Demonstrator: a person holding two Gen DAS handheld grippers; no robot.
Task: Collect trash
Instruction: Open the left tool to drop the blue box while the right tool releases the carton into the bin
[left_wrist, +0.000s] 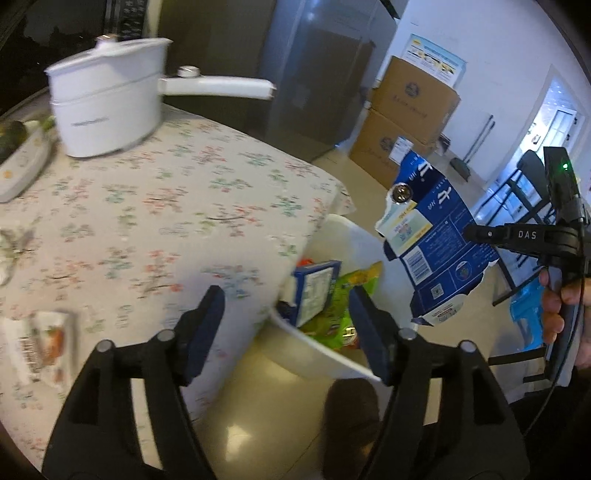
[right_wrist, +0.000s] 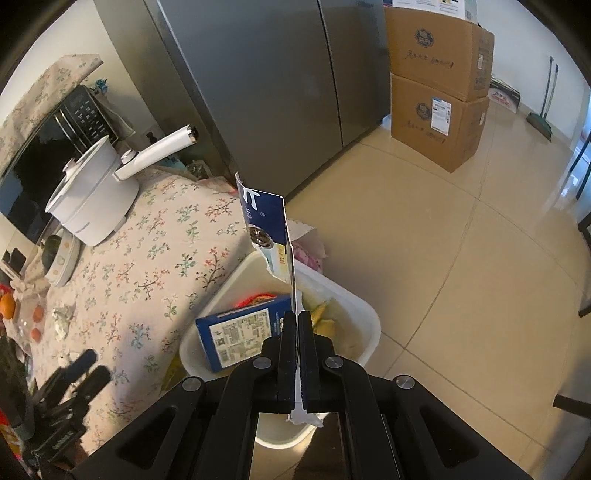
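Note:
A white bin (left_wrist: 317, 347) (right_wrist: 373, 314) stands on the floor beside the floral-clothed table (left_wrist: 166, 203) (right_wrist: 147, 251). Inside it lie a blue box (left_wrist: 314, 291) (right_wrist: 240, 332) and a green wrapper (left_wrist: 347, 295). My right gripper (right_wrist: 297, 321) (left_wrist: 476, 234) is shut on a flattened, torn blue carton (left_wrist: 436, 236) (right_wrist: 266, 229), held upright above the bin. My left gripper (left_wrist: 286, 328) (right_wrist: 92, 365) is open at the table's edge over the bin's rim, with nothing between its pads. A snack wrapper (left_wrist: 40, 343) and crumpled tissue (right_wrist: 62, 317) lie on the table.
A white electric pot (left_wrist: 107, 107) (right_wrist: 92, 199) with a long handle sits at the table's far end. A grey fridge (right_wrist: 277, 92) and stacked cardboard boxes (left_wrist: 410, 118) (right_wrist: 439, 92) stand beyond. A dark chair (left_wrist: 524, 192) is at the right. A shoe (left_wrist: 351, 413) rests below the bin.

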